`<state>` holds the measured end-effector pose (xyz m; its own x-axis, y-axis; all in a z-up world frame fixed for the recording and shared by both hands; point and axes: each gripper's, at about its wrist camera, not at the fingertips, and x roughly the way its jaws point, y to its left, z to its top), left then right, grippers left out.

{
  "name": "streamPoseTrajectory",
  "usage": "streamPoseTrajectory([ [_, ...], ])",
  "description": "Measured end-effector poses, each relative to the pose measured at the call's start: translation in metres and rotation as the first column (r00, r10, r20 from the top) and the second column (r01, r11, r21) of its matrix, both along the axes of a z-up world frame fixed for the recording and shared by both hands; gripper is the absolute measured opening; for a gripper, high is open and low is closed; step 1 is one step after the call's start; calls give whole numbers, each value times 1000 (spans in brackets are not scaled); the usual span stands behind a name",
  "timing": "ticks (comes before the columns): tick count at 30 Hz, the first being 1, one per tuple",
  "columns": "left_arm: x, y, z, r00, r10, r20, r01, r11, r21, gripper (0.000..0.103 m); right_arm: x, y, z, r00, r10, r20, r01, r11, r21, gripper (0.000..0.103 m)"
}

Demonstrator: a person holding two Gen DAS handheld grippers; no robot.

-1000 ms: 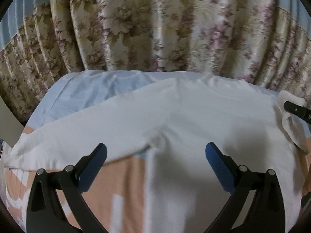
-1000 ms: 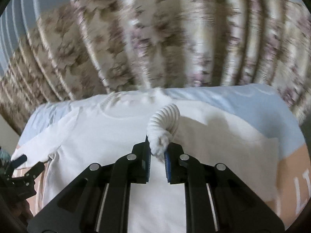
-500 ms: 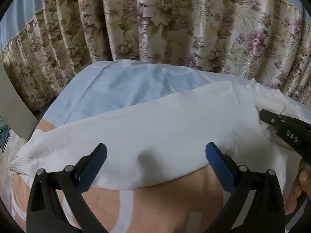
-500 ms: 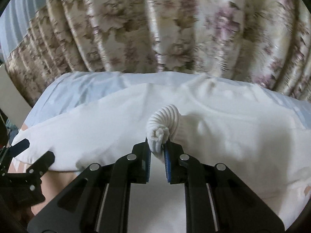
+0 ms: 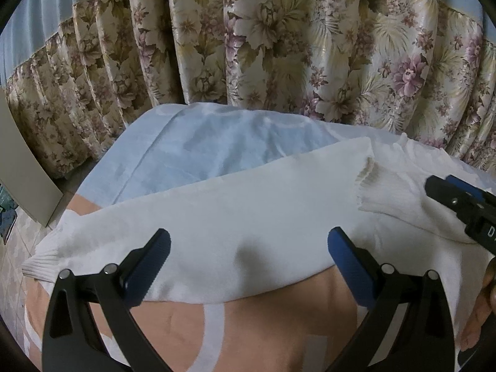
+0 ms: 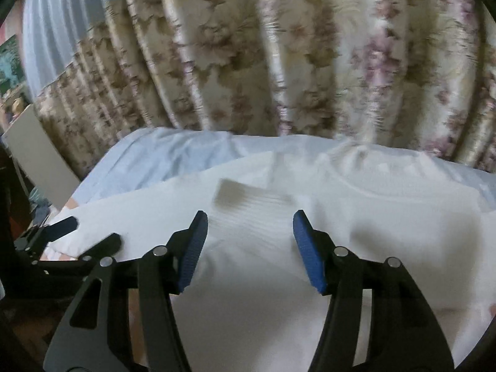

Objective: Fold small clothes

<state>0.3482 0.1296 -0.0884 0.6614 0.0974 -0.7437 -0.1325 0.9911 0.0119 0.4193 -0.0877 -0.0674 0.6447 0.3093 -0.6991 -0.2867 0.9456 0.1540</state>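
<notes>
A white long-sleeved knit top lies flat on the bed, also in the right wrist view. Its left sleeve stretches out to a ribbed cuff at the left. The right sleeve is folded across the body, its ribbed cuff lying loose on the chest, also in the right wrist view. My left gripper is open and empty above the left sleeve. My right gripper is open and empty just behind the folded cuff; it also shows in the left wrist view.
The bed has a light blue sheet and a peach patterned cover. Floral curtains hang close behind the bed. A pale board leans at the left by the tiled floor.
My right gripper carried the right cuff across the body, then opened and let it drop on the chest. My left gripper stayed open and shifted left along the left sleeve.
</notes>
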Motion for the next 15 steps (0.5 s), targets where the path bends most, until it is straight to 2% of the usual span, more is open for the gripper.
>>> streamPoseTrajectory([
  [9, 0, -25, 3, 1000, -25, -4, 25, 1000, 11, 101, -5, -54, -17, 990, -138, -39, 136, 989, -58, 59],
  [11, -2, -29, 3, 999, -32, 0, 32, 999, 17, 101, -6, -63, -21, 987, -151, -54, 148, 987, -59, 59],
  [15, -8, -32, 3, 999, -36, 6, 35, 999, 13, 101, -21, -76, -19, 987, -156, -28, 153, 985, -80, 59],
])
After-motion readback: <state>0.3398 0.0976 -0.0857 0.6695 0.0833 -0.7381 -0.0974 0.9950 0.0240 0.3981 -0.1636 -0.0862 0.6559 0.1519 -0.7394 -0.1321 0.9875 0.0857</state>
